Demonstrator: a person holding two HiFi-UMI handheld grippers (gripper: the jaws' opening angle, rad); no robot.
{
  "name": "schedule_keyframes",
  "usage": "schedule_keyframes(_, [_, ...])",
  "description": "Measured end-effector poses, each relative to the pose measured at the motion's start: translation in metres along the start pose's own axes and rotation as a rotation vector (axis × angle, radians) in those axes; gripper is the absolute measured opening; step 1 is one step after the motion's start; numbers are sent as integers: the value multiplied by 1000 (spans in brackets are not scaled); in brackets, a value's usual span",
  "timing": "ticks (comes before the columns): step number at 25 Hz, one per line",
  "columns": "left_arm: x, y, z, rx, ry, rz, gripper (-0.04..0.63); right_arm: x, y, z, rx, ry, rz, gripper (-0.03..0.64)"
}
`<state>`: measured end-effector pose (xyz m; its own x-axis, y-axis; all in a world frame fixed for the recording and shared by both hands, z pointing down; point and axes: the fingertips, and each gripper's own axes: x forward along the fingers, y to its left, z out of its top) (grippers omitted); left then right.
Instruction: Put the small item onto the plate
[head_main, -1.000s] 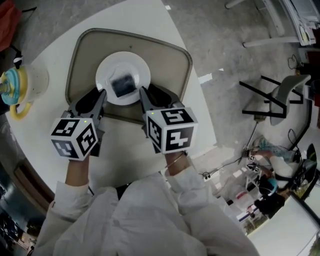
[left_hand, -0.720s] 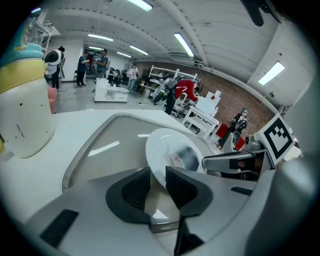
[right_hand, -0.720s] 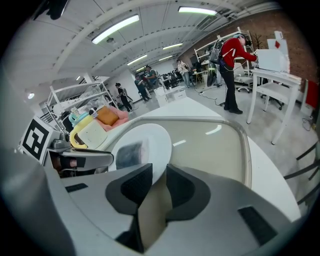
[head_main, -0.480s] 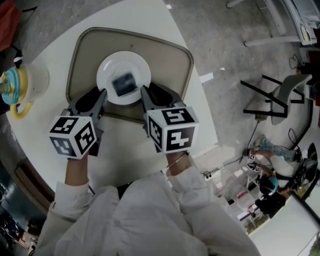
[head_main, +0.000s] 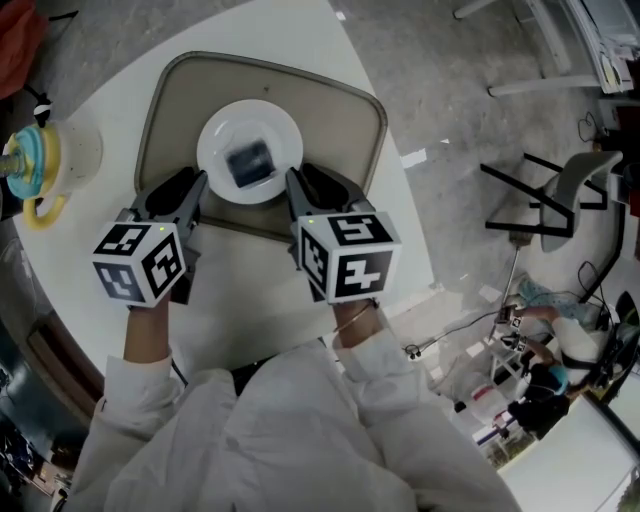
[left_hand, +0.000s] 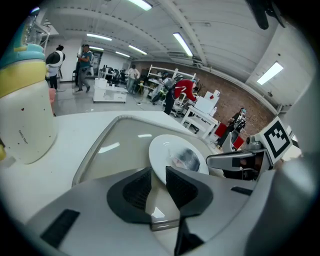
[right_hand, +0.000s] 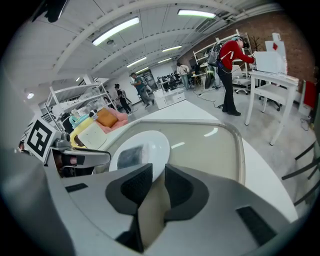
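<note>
Both grippers low over the near edge of the tray (head_main: 335, 108), one on each side of the plate (head_main: 218, 140)

Left gripper (head_main: 175, 192): jaws apart, nothing between the pads. Through the gap I see bare tray and the plate's near rim beyond the tips. Tips sit just beside the plate's left edge

Right gripper (head_main: 318, 186): jaws apart too, pads clear of everything, tray floor showing between them. Tips just beside the plate's right edge

Small item (head_main: 250, 162): dark, squarish, looks wrapped in something shiny. It lies flat on the middle of the plate, between the two grippers and touched by neither

Plate: white, round, sits inside the tray toward its near half

Tray: beige, rounded corners, raised rim, on the white table (head_main: 245, 320)

Off to the left on the table, well apart from the tray, a white cup (head_main: 45, 165) with a yellow and teal top

Background in the gripper views: people standing among desks and shelves
</note>
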<state>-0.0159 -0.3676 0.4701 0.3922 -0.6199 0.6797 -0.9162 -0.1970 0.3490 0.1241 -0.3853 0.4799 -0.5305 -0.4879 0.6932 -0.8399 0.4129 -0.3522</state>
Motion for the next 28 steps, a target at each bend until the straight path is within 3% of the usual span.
schedule_keyframes(8, [-16,-10,16,34,-56,-28,84,-17,13,15,-12,-81,-7,81])
schedule_keyframes(20, [-87,-28,22,101,-133,-134,83,-69,81,18,-60,-257,43,44])
schedule_keyframes(28, [-149,-33,10,117,-265,-254,34,-95,142,-1,-93,-316,22,32])
